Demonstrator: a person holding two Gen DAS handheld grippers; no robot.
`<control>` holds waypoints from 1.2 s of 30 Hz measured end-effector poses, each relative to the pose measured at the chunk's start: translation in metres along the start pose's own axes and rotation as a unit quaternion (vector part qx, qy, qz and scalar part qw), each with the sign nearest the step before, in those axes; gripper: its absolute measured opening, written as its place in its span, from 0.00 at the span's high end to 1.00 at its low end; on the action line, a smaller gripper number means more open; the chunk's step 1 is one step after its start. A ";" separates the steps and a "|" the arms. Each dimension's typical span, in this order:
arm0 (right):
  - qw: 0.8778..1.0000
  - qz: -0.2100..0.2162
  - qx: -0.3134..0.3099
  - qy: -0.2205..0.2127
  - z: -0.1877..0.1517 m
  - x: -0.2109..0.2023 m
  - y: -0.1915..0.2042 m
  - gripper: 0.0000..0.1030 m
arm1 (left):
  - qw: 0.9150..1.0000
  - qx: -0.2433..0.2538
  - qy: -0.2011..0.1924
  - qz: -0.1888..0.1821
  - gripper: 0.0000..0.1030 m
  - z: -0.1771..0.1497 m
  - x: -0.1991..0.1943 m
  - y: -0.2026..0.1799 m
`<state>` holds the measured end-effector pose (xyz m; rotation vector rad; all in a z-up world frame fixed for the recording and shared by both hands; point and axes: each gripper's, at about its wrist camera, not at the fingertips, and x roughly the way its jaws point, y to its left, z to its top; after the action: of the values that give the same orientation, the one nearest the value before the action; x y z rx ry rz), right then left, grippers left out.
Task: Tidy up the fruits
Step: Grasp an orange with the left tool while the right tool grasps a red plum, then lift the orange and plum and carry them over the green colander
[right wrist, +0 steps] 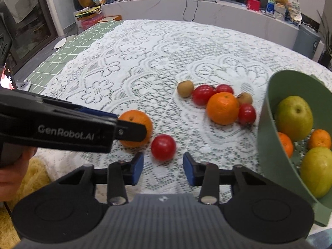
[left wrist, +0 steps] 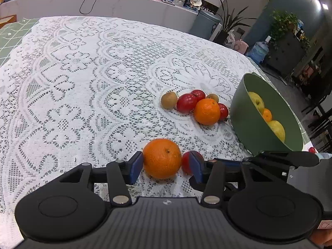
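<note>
From the left wrist camera, the lace tablecloth (left wrist: 83, 83) runs wide and bare to the left and toward the far edge, so there is plenty of open room that way. To the right it is tighter: the green bowl (left wrist: 244, 124) stands tipped, its mouth facing left, near the table's right edge. The left gripper (left wrist: 166, 165) has its blue pads on either side of the near orange (left wrist: 161, 158); the left pad touches the peel, while the right pad sits just beside it, so the grip is not yet firm. The orange is round with no long axis; its stem dimple faces up and to the right. A red fruit (left wrist: 185, 162) lies just behind the right pad, crowding it. Further back a cluster of fruit (left wrist: 197, 105) sits beside the bowl.

From the right wrist camera, the right gripper (right wrist: 162, 168) hovers partly open with nothing between its pads. The red fruit (right wrist: 163, 147) lies just ahead of the gap, touching neither pad. The left gripper (right wrist: 132, 131) reaches in from the left across the near orange (right wrist: 134, 122). The bowl (right wrist: 267, 128) blocks the right side, holding pears and small oranges; the cluster (right wrist: 220, 103) lies beyond.
</note>
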<state>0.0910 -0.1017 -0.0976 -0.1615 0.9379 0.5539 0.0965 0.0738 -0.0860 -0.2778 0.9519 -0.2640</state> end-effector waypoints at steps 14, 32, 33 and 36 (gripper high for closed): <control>0.998 0.026 0.053 0.013 0.011 0.017 -0.010 0.67 | 1.000 -0.017 0.009 -0.003 0.51 0.003 0.011 0.005; 0.998 0.013 0.054 0.007 0.009 0.014 -0.009 0.77 | 1.000 -0.015 0.000 -0.011 0.52 0.003 0.009 0.005; 0.999 0.012 0.053 0.005 0.009 0.013 -0.009 0.77 | 1.000 -0.016 -0.002 -0.012 0.52 0.003 0.008 0.005; 0.999 0.007 0.050 -0.004 0.008 0.008 -0.008 0.77 | 1.000 -0.019 -0.012 -0.012 0.53 0.003 0.004 0.005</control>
<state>0.1047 -0.1026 -0.1006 -0.0626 0.9568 0.5197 0.1014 0.0776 -0.0897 -0.3270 0.9311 -0.2632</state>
